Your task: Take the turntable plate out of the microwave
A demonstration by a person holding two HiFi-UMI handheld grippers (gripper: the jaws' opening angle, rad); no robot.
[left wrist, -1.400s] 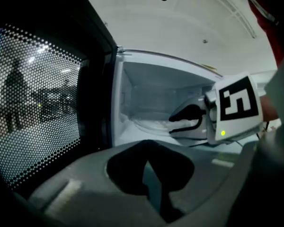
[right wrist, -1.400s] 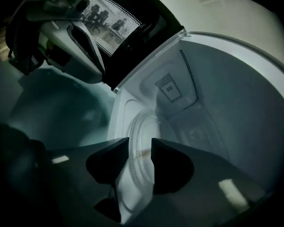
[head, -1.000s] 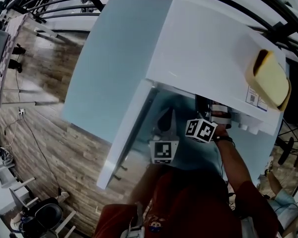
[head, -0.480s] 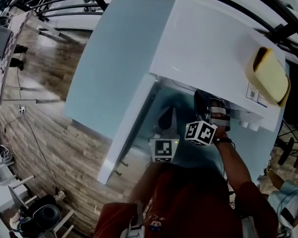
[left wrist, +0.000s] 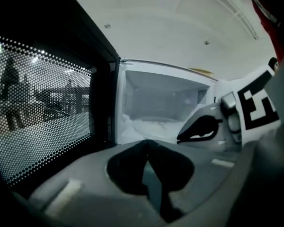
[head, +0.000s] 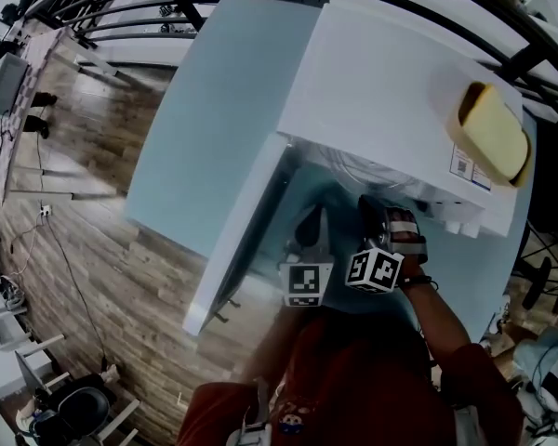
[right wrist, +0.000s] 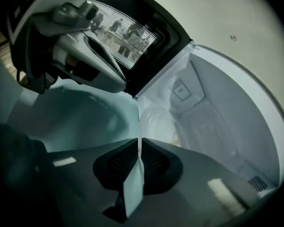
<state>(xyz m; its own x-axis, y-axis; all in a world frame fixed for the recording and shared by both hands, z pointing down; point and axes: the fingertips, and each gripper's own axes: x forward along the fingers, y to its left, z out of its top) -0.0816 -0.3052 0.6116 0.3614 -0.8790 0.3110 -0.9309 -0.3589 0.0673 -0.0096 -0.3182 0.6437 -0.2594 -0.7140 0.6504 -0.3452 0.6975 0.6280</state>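
Left gripper (left wrist: pixel 147 146) closed, empty; right gripper (right wrist: pixel 138 149) just closed on turntable plate (right wrist: pixel 157 123).

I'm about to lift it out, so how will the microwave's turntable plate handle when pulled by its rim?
The turntable plate looks like clear glass: probably stiff, heavy for its size, breakable. The right gripper, jaws just closed, pinches only its thin rim, so the smooth plate may slip or tilt.

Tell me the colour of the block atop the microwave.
The block is pale yellow, clearest in the head view.
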